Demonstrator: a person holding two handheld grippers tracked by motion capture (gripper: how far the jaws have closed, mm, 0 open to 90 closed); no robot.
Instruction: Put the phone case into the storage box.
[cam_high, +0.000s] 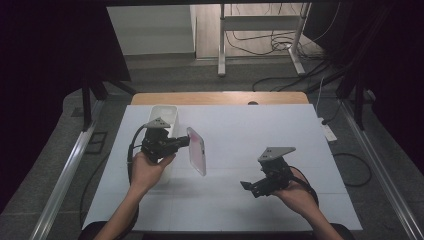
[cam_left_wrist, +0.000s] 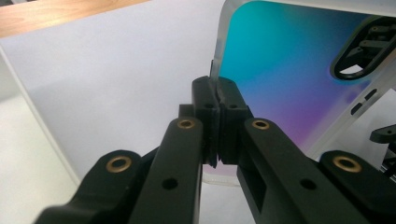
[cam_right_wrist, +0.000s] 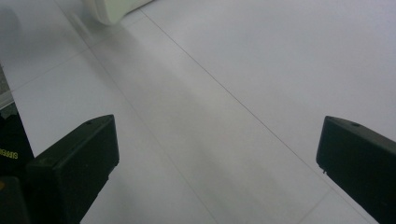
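Black jaws of the left gripper (cam_left_wrist: 217, 100) pinch the phone case (cam_high: 196, 150) edge, while the right gripper (cam_high: 248, 187) gapes wide.

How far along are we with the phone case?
Done: the left gripper has pinched the phone case by its edge and holds it off the table. In hand: the right gripper waits open, low. Left: putting the case somewhere, perhaps the white bin.

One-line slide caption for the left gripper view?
Left gripper pinches the edge of a teal-to-purple phone case.
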